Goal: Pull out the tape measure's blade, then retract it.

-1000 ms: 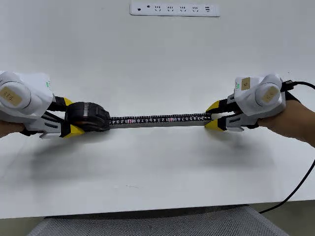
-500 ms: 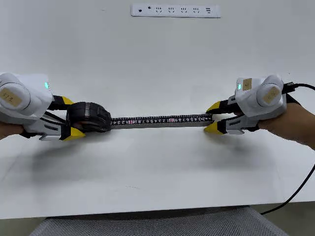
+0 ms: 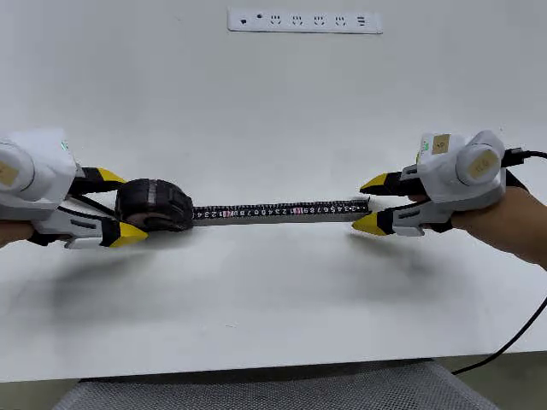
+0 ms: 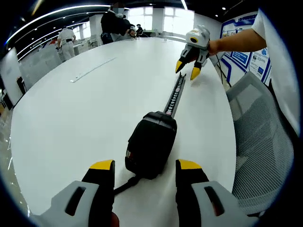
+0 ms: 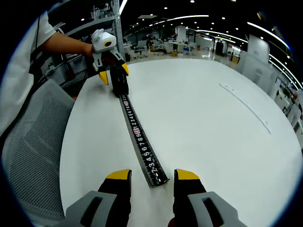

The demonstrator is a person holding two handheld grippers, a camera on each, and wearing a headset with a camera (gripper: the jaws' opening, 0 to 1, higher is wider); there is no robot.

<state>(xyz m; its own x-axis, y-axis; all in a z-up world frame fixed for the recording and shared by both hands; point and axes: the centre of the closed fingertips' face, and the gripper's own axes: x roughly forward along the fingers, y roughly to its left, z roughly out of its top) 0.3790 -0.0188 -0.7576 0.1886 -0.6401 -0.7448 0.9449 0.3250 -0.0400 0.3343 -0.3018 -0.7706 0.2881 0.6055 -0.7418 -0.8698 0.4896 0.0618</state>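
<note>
White workbench top [image 3: 273,111], wide and matte, with a large open-plan hall behind it: ceiling strip lights, and people standing [image 4: 66,37] at the far edge in the left gripper view. Grey mesh chair [image 3: 256,389] sits at the near edge of the bench. Left gripper [image 3: 118,204]: jaws spread wide, yellow tips one on each side of the tape measure case [image 3: 154,205]. The left gripper view shows the case lying on the table just ahead of the tips with a gap on both sides, so nothing is gripped. Right gripper [image 3: 369,203]: jaws likewise parted, yellow tips above and below the free end of the blade [image 3: 282,209]. In the right gripper view the blade tip lies flat on the table between the jaws, touching neither. The case is black and rounded, resting on the bench at the person's left. The blade is drawn out in a straight line from the case toward the right gripper, numerals facing up, lying along the surface. A hand holds each gripper. White power strip [image 3: 304,20] lies flat at the far side of the table, well apart from the work. Black cable [image 3: 513,333] trails from the right gripper down past the table edge.
</note>
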